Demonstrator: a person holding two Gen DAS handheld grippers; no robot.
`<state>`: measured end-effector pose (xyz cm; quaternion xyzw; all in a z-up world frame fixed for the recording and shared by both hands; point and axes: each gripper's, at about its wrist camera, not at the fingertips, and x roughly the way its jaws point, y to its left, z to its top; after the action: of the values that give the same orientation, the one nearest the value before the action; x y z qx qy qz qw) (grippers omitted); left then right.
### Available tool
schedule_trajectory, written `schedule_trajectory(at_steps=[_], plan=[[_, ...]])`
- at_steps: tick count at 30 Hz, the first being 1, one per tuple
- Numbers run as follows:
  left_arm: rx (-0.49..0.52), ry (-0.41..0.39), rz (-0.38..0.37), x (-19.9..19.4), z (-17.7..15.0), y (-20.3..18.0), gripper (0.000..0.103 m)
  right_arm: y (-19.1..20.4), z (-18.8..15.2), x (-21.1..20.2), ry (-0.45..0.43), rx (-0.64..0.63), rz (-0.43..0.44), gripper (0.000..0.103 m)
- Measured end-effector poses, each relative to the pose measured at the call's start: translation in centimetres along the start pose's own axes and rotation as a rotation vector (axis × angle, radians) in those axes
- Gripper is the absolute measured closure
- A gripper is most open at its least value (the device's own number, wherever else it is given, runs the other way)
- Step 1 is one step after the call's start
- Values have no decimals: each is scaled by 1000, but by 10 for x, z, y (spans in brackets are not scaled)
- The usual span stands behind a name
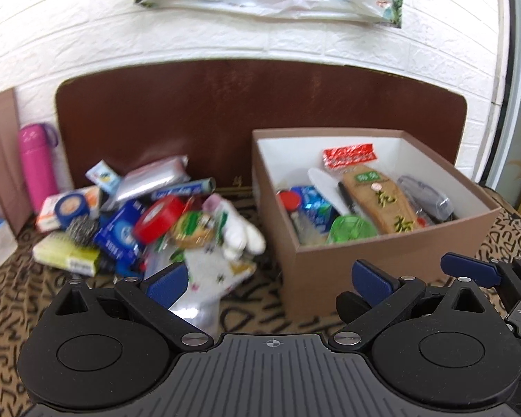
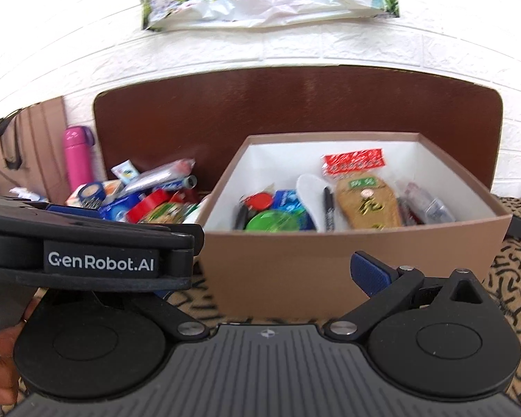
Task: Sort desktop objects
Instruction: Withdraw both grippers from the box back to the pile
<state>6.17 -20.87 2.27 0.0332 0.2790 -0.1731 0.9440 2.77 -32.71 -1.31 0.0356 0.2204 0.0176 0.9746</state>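
Midway through sorting: brown box partly filled, heap of clutter just left of it waiting on the patterned cloth. Left gripper spread wide and empty, near the heap's white packet; right gripper apparently apart too, one finger hidden, before the box. Next: close on one piece, lift it over the rim. Legible: "GenRobot.AI"; packet lettering too blurred.

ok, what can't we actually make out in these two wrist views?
- Right wrist: the pile is mostly hidden behind the left gripper.
- Right gripper: its left finger is covered too.
- Both views: the box floor is buried under its contents.
- Left wrist: pile labels are too blurred to read.
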Motion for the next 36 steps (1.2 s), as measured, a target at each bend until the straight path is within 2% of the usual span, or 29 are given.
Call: schedule_trajectory(at_steps=[9, 17, 26, 32, 36], plan=[[-62, 31, 50, -18, -44, 33, 0, 30, -33, -3, 58, 17, 84, 0], [-174, 87, 54, -17, -81, 74, 0, 61, -61, 8, 123, 2, 152, 0], [-211, 83, 114, -7, -86, 107, 0, 78, -65, 27, 149, -27, 179, 0], [-282, 87, 158, 11, -81, 136, 0, 89, -64, 42, 151, -64, 170, 1], [-337, 97, 154, 27, -75, 154, 7, 97, -63, 56, 161, -84, 174, 2]])
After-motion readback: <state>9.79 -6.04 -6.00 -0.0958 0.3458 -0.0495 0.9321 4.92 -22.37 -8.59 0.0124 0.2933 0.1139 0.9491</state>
